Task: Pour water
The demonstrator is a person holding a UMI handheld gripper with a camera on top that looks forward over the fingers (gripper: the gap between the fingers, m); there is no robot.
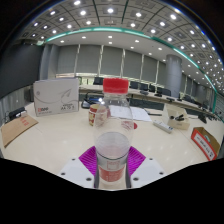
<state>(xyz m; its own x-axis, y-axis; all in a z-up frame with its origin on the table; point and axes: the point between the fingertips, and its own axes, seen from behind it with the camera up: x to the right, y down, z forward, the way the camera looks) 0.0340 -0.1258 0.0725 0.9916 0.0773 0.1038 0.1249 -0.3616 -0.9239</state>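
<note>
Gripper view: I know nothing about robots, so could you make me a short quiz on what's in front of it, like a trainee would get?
1. True or false: the jar standing beyond the jaws has a blue lid.
2. What sits between the jaws? A) a clear cup B) a spoon C) a plate
3. Fill in: the white box to the left of the jar stands on the ____.

Key: 1 false, the lid is red. 2 A. 3 table.
</note>
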